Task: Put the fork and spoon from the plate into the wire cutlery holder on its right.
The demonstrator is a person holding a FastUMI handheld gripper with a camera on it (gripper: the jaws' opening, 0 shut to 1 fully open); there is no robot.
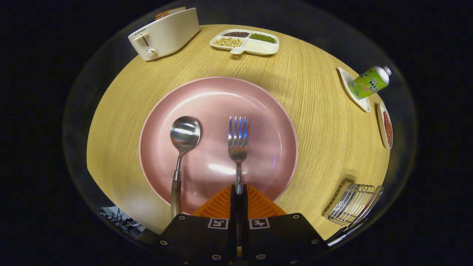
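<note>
The gripper (239, 192) has its fingers clamped together on the handle of the fork (237, 142), whose tines lie over the middle of the pink plate (258, 99); the spoon (182, 147) rests on the plate left of the fork; the wire cutlery holder (353, 204), right of the plate, looks to hold neither yet; I judge both transfers remain

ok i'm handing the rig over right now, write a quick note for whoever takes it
Gripper: fingers closed on the fork handle, tines pointing away over the pink plate.
Spoon: lying on the plate beside the fork, bowl away, handle running back over the near rim beside the fingers, untouched.
Wire cutlery holder: on the wooden table off the plate's right side, nothing seen in it.
Done: fork gripped.
Left: carry the fork to the holder and drop it in, then return for the spoon.
</note>
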